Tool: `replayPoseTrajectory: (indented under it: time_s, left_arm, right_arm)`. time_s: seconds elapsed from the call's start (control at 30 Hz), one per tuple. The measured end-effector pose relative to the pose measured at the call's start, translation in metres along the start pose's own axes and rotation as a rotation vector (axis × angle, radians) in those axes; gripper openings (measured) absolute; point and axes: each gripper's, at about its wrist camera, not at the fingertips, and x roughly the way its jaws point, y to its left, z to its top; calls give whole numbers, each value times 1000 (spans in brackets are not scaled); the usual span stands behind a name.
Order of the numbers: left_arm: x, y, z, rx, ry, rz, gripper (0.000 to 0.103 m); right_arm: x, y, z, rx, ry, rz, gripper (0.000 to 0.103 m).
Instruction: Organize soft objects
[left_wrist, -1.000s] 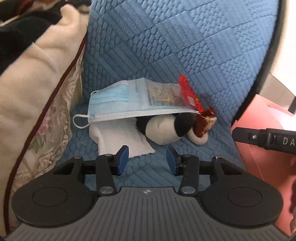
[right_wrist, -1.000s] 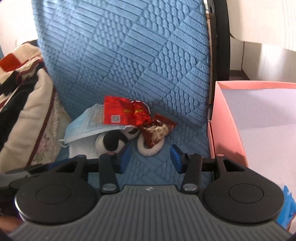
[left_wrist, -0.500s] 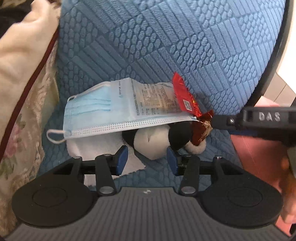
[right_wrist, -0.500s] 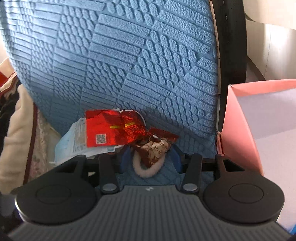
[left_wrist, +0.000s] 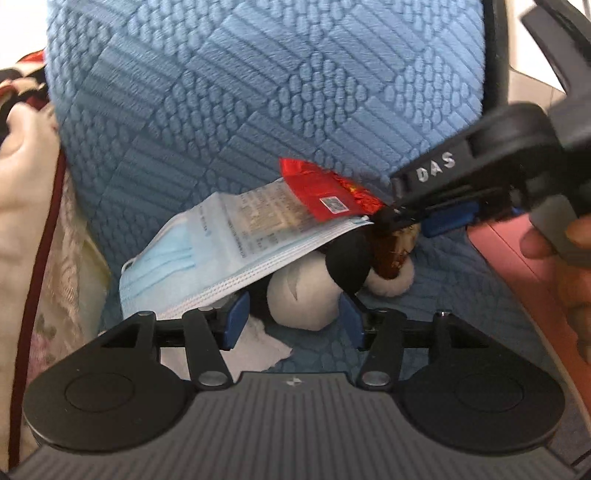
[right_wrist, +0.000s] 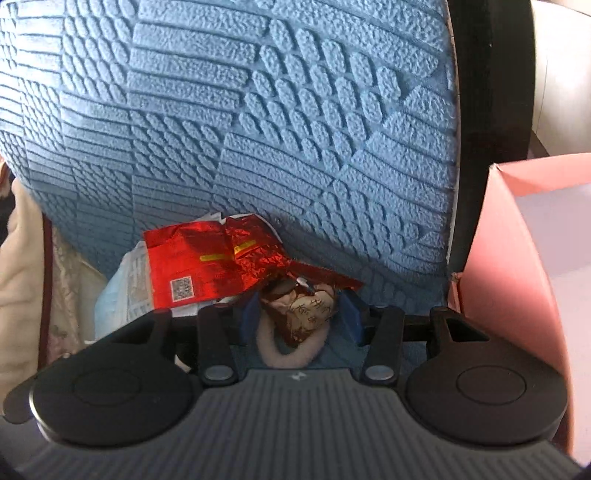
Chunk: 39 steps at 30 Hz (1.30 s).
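Note:
A black-and-white plush toy (left_wrist: 306, 295) lies on the blue chair seat (left_wrist: 424, 302), under a light blue face mask (left_wrist: 207, 266) and a red foil wrapper (left_wrist: 325, 195). My left gripper (left_wrist: 293, 319) is open, its fingers on either side of the plush. My right gripper (right_wrist: 299, 319) is open, its fingers around a brown candy wrapper (right_wrist: 303, 310) that lies on a white fluffy ring (right_wrist: 284, 350). The right gripper also shows in the left wrist view (left_wrist: 436, 218), beside the brown wrapper (left_wrist: 395, 251). The red wrapper (right_wrist: 199, 266) lies to its left.
The blue quilted chair back (right_wrist: 258, 129) rises right behind the pile. A pink box (right_wrist: 517, 258) stands to the right of the chair. A cream and floral blanket (left_wrist: 33, 221) lies at the left. A white cloth (left_wrist: 255, 347) lies under the plush.
Both grippers have moved forward into the pile. The left now brackets the plush, the right brackets the brown wrapper. Both stay open.

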Motion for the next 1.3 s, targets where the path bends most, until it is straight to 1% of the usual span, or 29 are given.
replayPoseTrajectory:
  time_s: [0.03, 0.23, 0.37, 0.47, 0.57, 0.63, 0.73, 0.8, 0.9, 1.03, 1.2, 1.3]
  left_arm:
    - [1, -1, 0, 10, -3, -2, 60]
    - [7, -11, -2, 67, -15, -13, 61]
    - [18, -23, -1, 112, -11, -4, 64]
    - [24, -29, -1, 138, -17, 8, 64]
    - [27, -31, -1, 141, -22, 29, 64]
    - [31, -31, -1, 125, -21, 34, 64]
    - [33, -27, -2, 102, -15, 42, 62]
    - [31, -23, -1, 87, -19, 35, 57]
    - [25, -16, 0, 48, -22, 24, 52]
    - [22, -3, 3, -24, -10, -3, 50]
    - [10, 14, 3, -139, 11, -36, 49]
    - [3, 17, 2, -190, 19, -54, 49]
  right_arm:
    - [2, -3, 2, 1, 2, 1, 53]
    - [10, -12, 4, 3, 8, 15, 53]
    - [11, -18, 3, -3, 11, 19, 52]
    - [13, -16, 2, -6, 9, 22, 50]
    - [15, -15, 2, -15, 3, 22, 45]
    - [15, -14, 2, -19, -1, 24, 41]
    - [15, -14, 4, -23, -5, 22, 39]
    - [14, -12, 7, -29, -8, 18, 39]
    - [7, -9, 5, -44, -14, 14, 37]
    - [-3, -4, 3, -73, -25, 8, 37]
    - [-12, 2, -3, -112, -30, -2, 37]
    - [-17, 3, -6, -119, -27, -5, 37]
